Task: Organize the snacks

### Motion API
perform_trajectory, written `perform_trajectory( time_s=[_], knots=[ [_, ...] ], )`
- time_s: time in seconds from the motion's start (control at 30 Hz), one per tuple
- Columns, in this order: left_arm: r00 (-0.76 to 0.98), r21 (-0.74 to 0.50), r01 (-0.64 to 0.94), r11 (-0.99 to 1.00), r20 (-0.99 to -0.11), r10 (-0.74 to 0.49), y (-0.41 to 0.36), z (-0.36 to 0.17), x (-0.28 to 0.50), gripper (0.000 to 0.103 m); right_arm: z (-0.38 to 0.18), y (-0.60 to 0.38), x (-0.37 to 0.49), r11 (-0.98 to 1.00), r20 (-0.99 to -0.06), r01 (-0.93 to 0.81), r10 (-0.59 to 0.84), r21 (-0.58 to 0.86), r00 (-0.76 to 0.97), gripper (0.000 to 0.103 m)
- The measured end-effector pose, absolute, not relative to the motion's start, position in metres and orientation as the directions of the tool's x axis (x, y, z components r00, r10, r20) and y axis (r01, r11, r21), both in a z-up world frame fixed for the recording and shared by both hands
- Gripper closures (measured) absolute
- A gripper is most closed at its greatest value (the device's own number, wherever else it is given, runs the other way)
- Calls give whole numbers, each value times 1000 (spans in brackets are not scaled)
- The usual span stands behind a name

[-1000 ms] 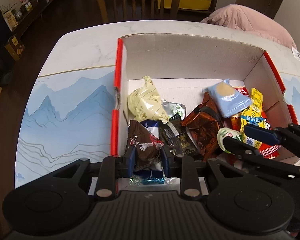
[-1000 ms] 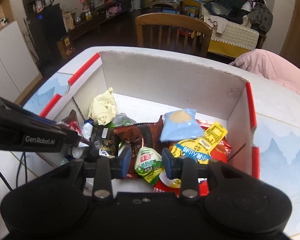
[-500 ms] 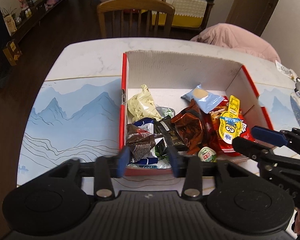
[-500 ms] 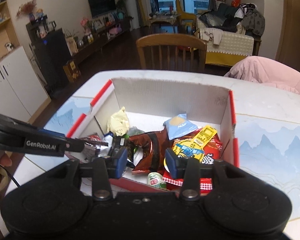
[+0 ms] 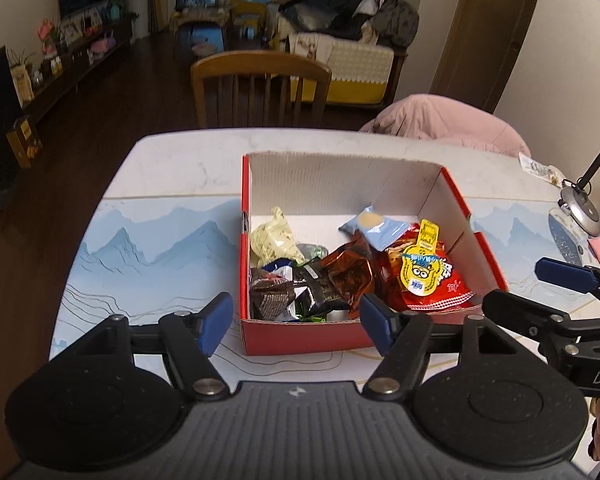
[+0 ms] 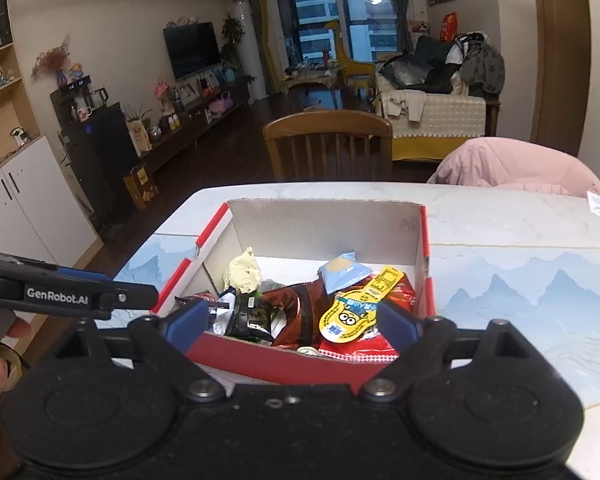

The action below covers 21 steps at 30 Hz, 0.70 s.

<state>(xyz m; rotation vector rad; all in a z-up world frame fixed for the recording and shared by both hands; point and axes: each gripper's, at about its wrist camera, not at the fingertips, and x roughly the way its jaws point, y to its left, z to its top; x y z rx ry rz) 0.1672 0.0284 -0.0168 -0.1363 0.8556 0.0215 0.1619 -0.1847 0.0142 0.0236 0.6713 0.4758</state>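
Snacks in crinkly foil and plastic wrappers (image 5: 350,276) (image 6: 300,308) all sit inside red cardboard box with white interior (image 5: 300,336) (image 6: 284,362) on marble-look table with blue mountain print (image 5: 152,248) (image 6: 520,292). Left gripper (image 5: 296,322) jaws spread wide, empty, near box's front wall. Right gripper (image 6: 290,326) same: spread, empty.

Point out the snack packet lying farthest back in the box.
The light blue packet with the round biscuit picture: it sits closest to the red box's back wall.

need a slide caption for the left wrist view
Open left gripper hovers before a red box of mixed snack packets on a mountain-print table.
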Motion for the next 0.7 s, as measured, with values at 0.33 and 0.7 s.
perform_trajectory(
  time_s=[0.33, 0.7],
  knots=[
    [712, -138, -41, 990, -699, -68, 27, 0, 138, 18, 25, -192, 138, 899, -545, -409, 423, 155, 724, 0],
    [731, -129, -33, 991, -679, -64, 25, 6, 113, 3, 22, -198, 124, 916, -497, -366, 398, 165, 771, 0]
  ],
)
